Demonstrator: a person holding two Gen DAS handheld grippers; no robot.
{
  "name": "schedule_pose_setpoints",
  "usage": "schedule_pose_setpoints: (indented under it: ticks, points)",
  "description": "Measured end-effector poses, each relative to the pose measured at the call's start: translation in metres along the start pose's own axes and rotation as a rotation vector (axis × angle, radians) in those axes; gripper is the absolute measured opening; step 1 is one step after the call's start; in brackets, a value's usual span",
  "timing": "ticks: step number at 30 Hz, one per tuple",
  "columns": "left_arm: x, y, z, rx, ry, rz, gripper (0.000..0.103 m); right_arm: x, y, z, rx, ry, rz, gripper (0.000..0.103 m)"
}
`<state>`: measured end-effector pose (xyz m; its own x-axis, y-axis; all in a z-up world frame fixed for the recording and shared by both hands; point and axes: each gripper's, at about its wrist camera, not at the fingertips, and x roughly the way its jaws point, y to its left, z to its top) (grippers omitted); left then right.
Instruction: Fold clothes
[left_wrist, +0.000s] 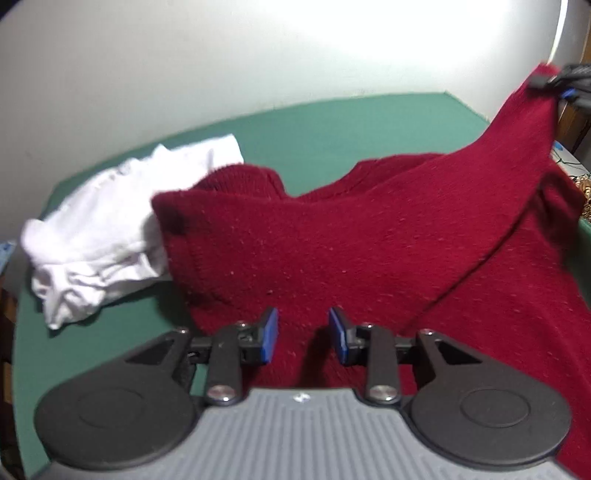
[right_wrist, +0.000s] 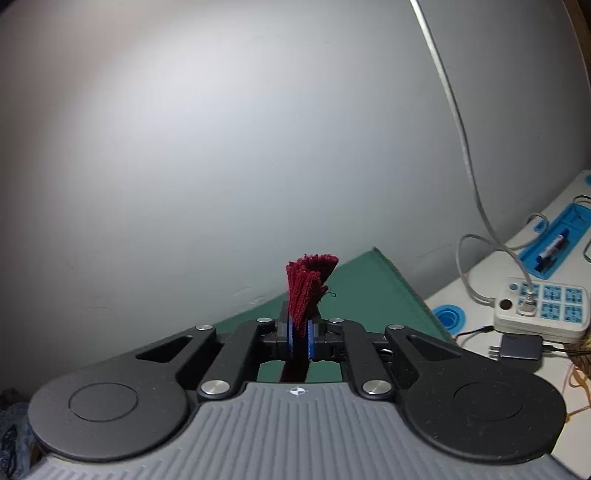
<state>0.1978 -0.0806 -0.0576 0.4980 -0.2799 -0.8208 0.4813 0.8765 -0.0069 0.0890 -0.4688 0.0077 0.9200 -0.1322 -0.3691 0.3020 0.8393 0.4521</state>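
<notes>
The right gripper (right_wrist: 300, 339) is pinched tight on a bunched edge of the dark red knit sweater (left_wrist: 351, 240), which sticks up in a tuft between its blue pads (right_wrist: 291, 338) and hangs lifted from one corner above the green table (left_wrist: 314, 125). The left gripper (left_wrist: 303, 334) stands part open over the sweater's near side, and whether cloth lies gripped between its pads cannot be told. A crumpled white garment (left_wrist: 103, 236) lies beside the sweater, partly hidden under it; motion blur softens both, and the sweater runs out of frame.

Dark red knit sweater (left_wrist: 332, 240) on the green table, one corner lifted.
</notes>
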Motion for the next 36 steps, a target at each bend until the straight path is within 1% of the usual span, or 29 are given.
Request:
schedule_pose_setpoints:
  ticks: [1, 4, 7, 10, 12, 15, 18, 19, 22, 24, 26, 27, 31, 36]
  points:
    - [0.005, 0.003, 0.002, 0.002, -0.002, -0.01, 0.034, -0.008, 0.008, 0.002, 0.012, -0.002, 0.063, 0.008]
    - [0.001, 0.014, 0.004, -0.011, -0.032, -0.087, 0.035, -0.034, 0.038, 0.004, 0.049, 0.0, 0.299, 0.008]
    - [-0.012, 0.03, 0.001, -0.02, -0.057, -0.155, 0.035, -0.058, 0.074, -0.004, 0.02, 0.026, 0.494, 0.008]
    - [-0.03, 0.052, -0.007, -0.052, -0.075, -0.205, 0.035, -0.077, 0.11, -0.019, -0.014, 0.075, 0.651, 0.008]
    - [-0.043, 0.067, -0.017, -0.076, -0.086, -0.227, 0.036, -0.088, 0.131, -0.032, -0.043, 0.129, 0.747, 0.008]
    - [-0.061, 0.085, -0.036, -0.101, -0.098, -0.243, 0.037, -0.1, 0.158, -0.056, -0.085, 0.221, 0.863, 0.008]
    - [-0.073, 0.099, -0.057, -0.147, -0.101, -0.254, 0.043, -0.11, 0.175, -0.083, -0.128, 0.323, 0.932, 0.009]
    - [-0.077, 0.098, -0.066, -0.152, -0.103, -0.255, 0.043, -0.114, 0.179, -0.093, -0.157, 0.356, 0.943, 0.009]
    - [-0.091, 0.09, -0.095, -0.153, -0.111, -0.253, 0.043, -0.121, 0.174, -0.126, -0.201, 0.45, 0.95, 0.01]
    - [-0.101, 0.082, -0.114, -0.149, -0.116, -0.262, 0.043, -0.128, 0.171, -0.147, -0.186, 0.505, 0.944, 0.01]
    - [-0.108, 0.072, -0.131, -0.141, -0.116, -0.288, 0.045, -0.142, 0.17, -0.162, -0.173, 0.548, 0.937, 0.01]
    - [-0.111, 0.068, -0.138, -0.138, -0.114, -0.299, 0.046, -0.148, 0.169, -0.166, -0.164, 0.557, 0.933, 0.01]
    - [-0.113, 0.06, -0.157, -0.149, -0.089, -0.337, 0.046, -0.165, 0.163, -0.167, -0.107, 0.546, 0.92, 0.01]
    - [-0.116, 0.058, -0.16, -0.145, -0.084, -0.331, 0.047, -0.18, 0.151, -0.153, 0.034, 0.47, 1.001, 0.01]
